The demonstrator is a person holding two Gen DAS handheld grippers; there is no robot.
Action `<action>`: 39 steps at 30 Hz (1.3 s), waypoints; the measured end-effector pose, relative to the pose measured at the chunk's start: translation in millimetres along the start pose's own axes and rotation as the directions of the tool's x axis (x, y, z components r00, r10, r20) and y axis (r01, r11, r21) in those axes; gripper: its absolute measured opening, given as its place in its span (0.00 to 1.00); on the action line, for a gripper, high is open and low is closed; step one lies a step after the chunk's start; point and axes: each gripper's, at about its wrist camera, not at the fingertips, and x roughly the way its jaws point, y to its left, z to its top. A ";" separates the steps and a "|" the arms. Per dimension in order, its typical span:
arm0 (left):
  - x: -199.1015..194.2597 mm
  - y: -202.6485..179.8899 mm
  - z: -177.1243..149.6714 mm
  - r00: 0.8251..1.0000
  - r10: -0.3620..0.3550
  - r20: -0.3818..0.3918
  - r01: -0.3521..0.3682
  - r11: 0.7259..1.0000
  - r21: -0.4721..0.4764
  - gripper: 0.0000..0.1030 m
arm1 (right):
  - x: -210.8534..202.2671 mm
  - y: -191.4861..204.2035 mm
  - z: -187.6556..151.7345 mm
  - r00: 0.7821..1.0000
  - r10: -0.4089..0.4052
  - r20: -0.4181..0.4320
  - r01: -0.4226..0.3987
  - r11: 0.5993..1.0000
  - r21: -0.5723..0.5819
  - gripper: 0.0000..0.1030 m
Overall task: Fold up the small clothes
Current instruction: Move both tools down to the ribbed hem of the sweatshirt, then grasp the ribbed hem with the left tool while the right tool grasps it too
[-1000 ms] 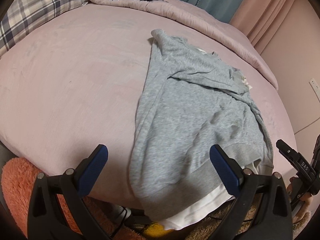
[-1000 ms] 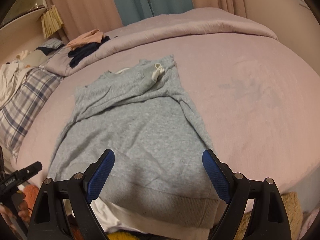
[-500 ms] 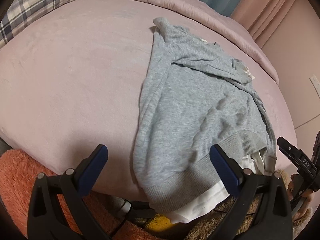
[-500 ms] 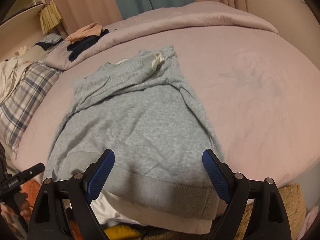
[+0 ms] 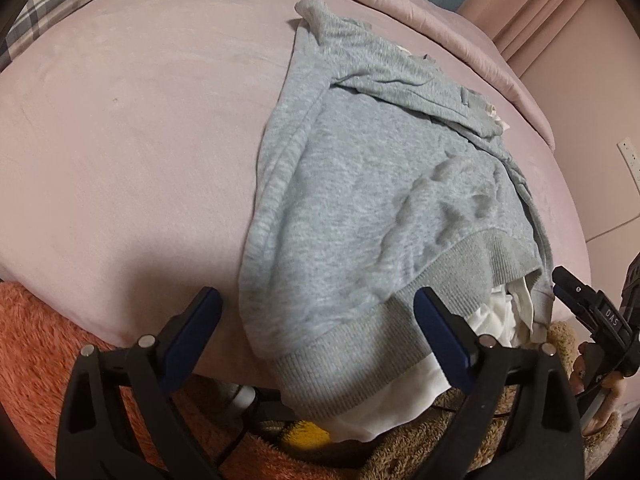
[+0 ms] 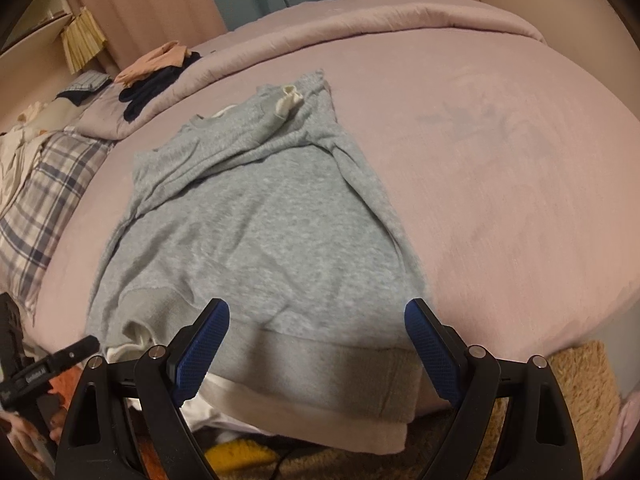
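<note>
A grey sweatshirt (image 5: 372, 184) with a white lining lies on the pink bed, its ribbed hem hanging over the near edge; it also shows in the right wrist view (image 6: 260, 232). Its sleeves are folded across the chest. My left gripper (image 5: 320, 324) is open just in front of the hem's left part. My right gripper (image 6: 316, 336) is open over the hem's right part. Neither holds the cloth. The right gripper's tip (image 5: 580, 300) shows at the right edge of the left wrist view.
The pink bed (image 5: 140, 140) spreads wide left of the sweatshirt. A plaid pillow (image 6: 44, 184) and a pile of dark and peach clothes (image 6: 160, 72) lie at the head. An orange rug (image 5: 36, 340) and a brown rug (image 6: 580, 380) lie below the bed edge.
Both grippers have moved closer to the sweatshirt's hem. The fabric near the hem has bunched into wrinkles on the right side. Both stay open.
</note>
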 end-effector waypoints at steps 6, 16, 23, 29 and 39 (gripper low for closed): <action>3.2 -2.9 -2.5 1.000 -0.020 -0.013 0.020 1.000 0.010 0.89 | -2.2 -6.8 -1.7 1.000 -0.009 0.001 0.009 1.000 0.022 0.86; 2.6 4.2 -3.0 0.994 -0.109 -0.029 0.108 0.993 -0.041 0.82 | -1.9 -11.9 -7.2 1.000 -0.008 -0.015 0.008 1.000 0.025 0.86; 1.7 5.3 -4.4 0.991 -0.131 -0.030 0.129 0.990 -0.050 0.77 | -1.2 -14.3 -10.9 1.000 0.000 -0.029 0.001 0.999 0.033 0.86; 3.3 9.4 -3.3 0.988 -0.151 -0.030 0.149 0.987 -0.062 0.70 | 1.4 -16.2 -12.3 0.999 0.007 -0.038 -0.006 0.999 0.042 0.86; 4.1 12.4 -3.2 0.988 -0.152 -0.031 0.150 0.987 -0.060 0.60 | 12.2 -26.2 -14.8 0.998 0.023 -0.066 -0.018 0.997 0.069 0.62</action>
